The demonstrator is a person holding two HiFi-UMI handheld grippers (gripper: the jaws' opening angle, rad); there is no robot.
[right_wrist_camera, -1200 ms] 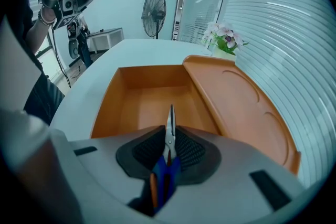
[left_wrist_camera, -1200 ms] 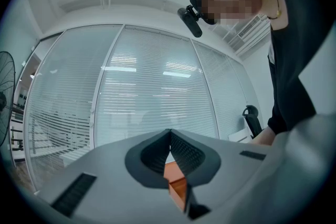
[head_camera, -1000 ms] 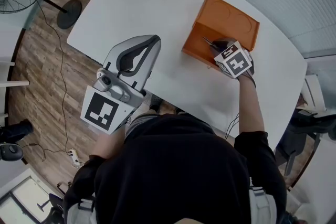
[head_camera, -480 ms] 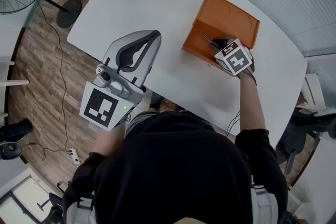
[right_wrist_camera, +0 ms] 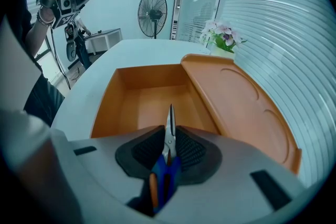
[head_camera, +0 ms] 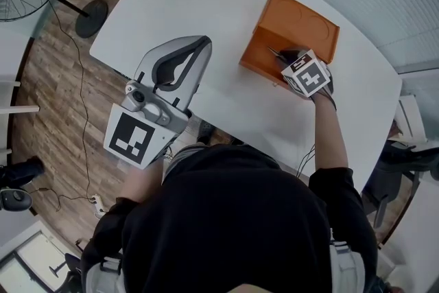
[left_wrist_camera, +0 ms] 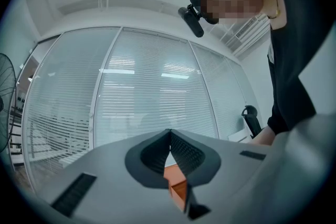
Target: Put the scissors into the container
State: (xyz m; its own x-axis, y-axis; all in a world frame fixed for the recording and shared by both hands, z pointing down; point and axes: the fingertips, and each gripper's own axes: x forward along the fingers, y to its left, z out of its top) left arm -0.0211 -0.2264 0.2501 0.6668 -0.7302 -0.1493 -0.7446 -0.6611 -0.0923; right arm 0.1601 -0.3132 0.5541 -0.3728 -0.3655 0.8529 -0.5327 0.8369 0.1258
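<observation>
While the left gripper (left_wrist_camera: 170,132) hangs idle over the near edge of the table (head_camera: 178,3), jaws pressed together on nothing, the right gripper (right_wrist_camera: 169,138) is on the drop step. It's tilted steeply down over the open orange container (right_wrist_camera: 107,105), lid (right_wrist_camera: 236,107) folded back on the far side. The scissors (right_wrist_camera: 170,115) sit between its pads, blades closed, tips aimed at the container floor, blue handles back toward the gripper body. The jaws have just been opening, but the pads look like they're on the blades, so I read it as a loosening grip, not a release. Next: finish opening so the scissors slide tip-first into the box, then back straight out. Tips look clear of the near wall; watch the handles don't hang up on the pads.
</observation>
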